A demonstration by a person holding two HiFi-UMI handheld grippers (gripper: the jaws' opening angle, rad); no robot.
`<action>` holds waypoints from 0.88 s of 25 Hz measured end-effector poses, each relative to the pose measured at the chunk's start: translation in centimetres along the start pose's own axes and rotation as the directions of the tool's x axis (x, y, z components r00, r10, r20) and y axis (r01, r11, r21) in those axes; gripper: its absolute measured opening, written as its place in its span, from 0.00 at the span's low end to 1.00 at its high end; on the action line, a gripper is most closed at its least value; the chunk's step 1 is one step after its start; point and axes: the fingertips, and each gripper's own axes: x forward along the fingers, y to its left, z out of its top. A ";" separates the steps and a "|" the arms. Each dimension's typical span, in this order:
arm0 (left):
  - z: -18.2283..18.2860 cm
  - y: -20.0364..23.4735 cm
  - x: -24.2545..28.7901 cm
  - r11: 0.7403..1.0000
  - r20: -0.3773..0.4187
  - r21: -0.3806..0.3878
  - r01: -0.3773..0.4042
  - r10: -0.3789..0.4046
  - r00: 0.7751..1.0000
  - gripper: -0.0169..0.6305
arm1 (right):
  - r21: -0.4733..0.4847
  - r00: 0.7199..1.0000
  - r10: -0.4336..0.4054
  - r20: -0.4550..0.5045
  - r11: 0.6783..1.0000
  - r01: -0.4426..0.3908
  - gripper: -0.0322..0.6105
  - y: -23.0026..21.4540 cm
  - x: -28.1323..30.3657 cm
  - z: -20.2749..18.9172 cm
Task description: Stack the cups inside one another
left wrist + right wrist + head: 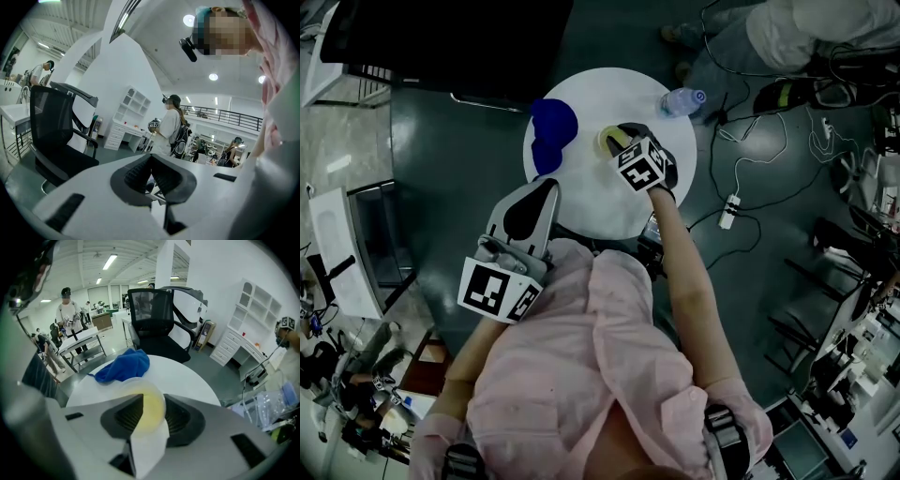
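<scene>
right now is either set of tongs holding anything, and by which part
Left tongs: shut, empty. Right tongs: open around the yellow cup near its rim, not visibly squeezing it.

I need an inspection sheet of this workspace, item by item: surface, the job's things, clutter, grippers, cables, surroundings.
surface: round white table, mostly bare.
job's things: one yellowish cup; no other cup seen.
clutter: blue cloth beside the cup; water bottle at the table's edge.
grippers: right gripper open, cup between its jaws; left gripper shut, empty.
cables: power strip and loose cables on the floor.
surroundings: black office chair; people in the hall.
</scene>
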 end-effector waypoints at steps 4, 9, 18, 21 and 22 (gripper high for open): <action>-0.1 -0.1 0.1 1.000 -0.003 0.003 0.002 -0.002 1.000 0.05 | 0.014 1.000 -0.001 0.018 1.000 0.000 0.27 -0.2 0.0 0.1; 0.0 -0.1 0.1 1.000 -0.003 0.001 -0.001 0.001 1.000 0.05 | 0.055 0.999 -0.010 0.039 0.998 0.008 0.30 -1.0 -0.2 0.2; -0.3 -0.1 0.3 1.000 -0.010 0.003 -0.005 0.005 1.000 0.05 | 0.282 0.994 0.081 0.076 0.954 -0.099 0.30 -1.3 -0.2 -1.1; -0.4 -0.2 0.4 1.000 -0.013 0.005 0.002 -0.002 1.000 0.05 | 0.259 0.997 0.037 0.065 0.964 -0.053 0.31 -2.0 -0.4 -1.5; -0.4 -0.3 0.4 1.000 -0.013 0.005 0.003 -0.003 1.000 0.05 | 0.260 0.997 0.024 0.066 0.965 -0.041 0.31 -2.2 -0.5 -1.5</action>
